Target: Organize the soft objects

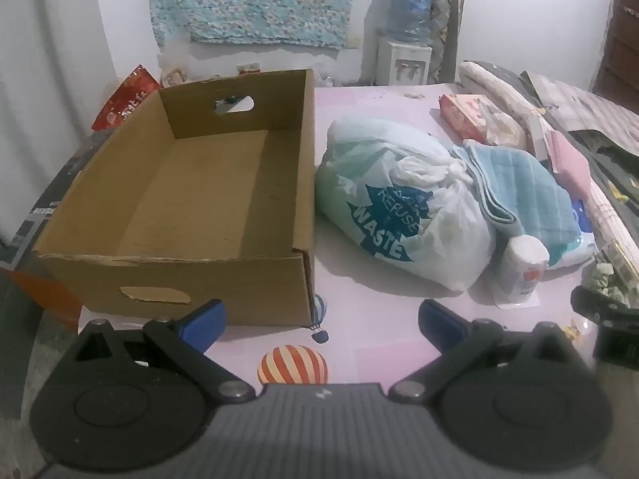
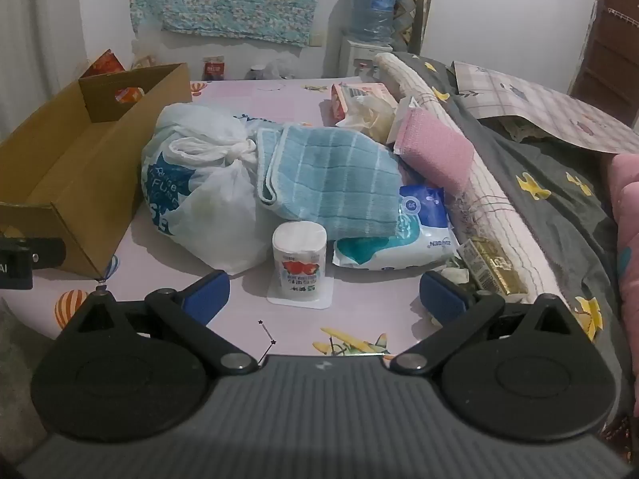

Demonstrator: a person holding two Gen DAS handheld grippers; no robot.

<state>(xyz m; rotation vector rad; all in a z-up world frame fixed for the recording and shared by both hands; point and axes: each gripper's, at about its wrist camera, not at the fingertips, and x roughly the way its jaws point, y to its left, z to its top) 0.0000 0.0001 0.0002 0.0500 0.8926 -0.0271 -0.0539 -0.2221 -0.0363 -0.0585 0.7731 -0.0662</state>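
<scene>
An empty open cardboard box sits on the pink bed sheet; it also shows at the left of the right wrist view. Beside it lie a knotted white plastic bag, a folded blue towel, a small tissue roll, a pink cloth, a blue-white wipes pack and a pink tissue pack. My left gripper is open and empty, near the box's front corner. My right gripper is open and empty, just before the tissue roll.
A rolled checked blanket and grey quilt border the right side. A gold packet lies by the right finger. A water dispenser stands by the far wall. Red snack bags lie behind the box.
</scene>
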